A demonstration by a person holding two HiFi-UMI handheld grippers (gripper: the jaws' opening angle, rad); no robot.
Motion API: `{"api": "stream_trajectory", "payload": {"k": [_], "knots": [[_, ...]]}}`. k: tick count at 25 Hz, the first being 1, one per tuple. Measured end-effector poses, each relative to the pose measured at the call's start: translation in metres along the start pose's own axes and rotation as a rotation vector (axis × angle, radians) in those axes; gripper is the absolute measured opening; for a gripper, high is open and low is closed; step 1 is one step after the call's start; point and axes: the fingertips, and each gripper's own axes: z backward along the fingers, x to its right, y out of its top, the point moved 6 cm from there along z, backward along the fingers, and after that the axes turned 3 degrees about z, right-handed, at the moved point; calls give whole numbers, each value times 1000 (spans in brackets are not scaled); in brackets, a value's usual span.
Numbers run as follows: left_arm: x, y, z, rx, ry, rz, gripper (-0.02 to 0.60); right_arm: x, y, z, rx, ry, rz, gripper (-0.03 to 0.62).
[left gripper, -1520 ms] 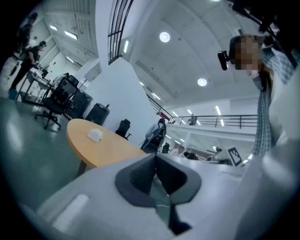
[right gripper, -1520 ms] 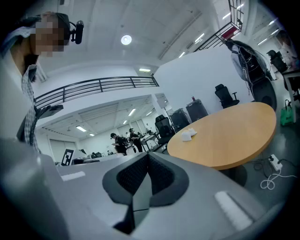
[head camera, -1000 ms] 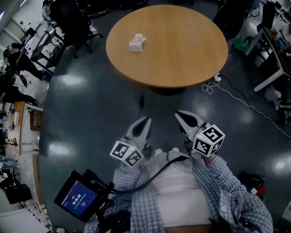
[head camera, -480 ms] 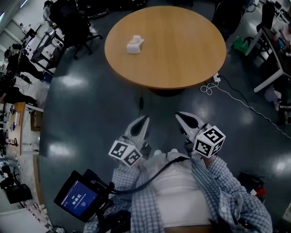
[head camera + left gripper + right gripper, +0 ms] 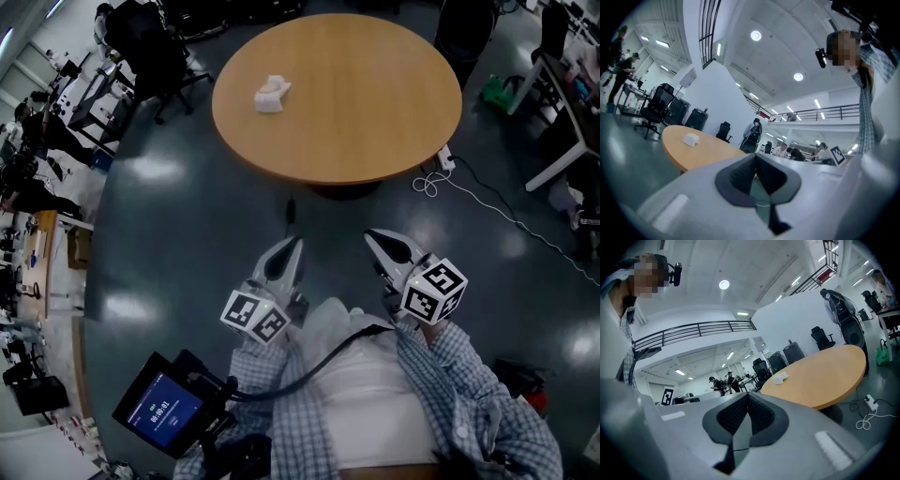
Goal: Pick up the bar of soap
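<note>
Approach is being judged as the step in hand: the bar of soap point(image 5: 270, 95) is lying untouched on the round wooden worktop point(image 5: 375, 122), on its far-left part, a little in from the rim, with nothing else beside it. Both tools are being held off the worktop, well apart from its near rim, over the dark floor point(image 5: 187, 234) and close against the person's point(image 5: 375, 394) body. The left claw point(image 5: 286, 251) is being kept pressed together with nothing between its pads, and the right claw point(image 5: 380, 242) is likewise being shown closed and empty in its own view.

For the next move, one claw is being called on to be carried across the near rim to the far-left part of the worktop, spread wide enough to straddle the soap, lowered to the worktop surface, and closed across the narrower dimension.

The soap is being seen as a small white, lumpy block. Its longer axis is being read, tentatively, as running slantwise across the worktop from the left rim toward the far side. Which end is leading is not being resolved at this size.
</note>
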Motion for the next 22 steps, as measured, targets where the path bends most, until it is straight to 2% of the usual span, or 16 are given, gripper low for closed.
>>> {"api": "stream_trajectory", "payload": {"k": [4,16,22], "knots": [[-12,-2,-20,-13,1,-8,-2,21,-1,-10,-5,-6,-14,3],[-25,5,-43,-25,-4,-19,-2,36,6,-12,-29,-49,-20,3],[-111,24,-106,-44,6,5,-2,93,28,-104,-39,-65,-27,3]]}}
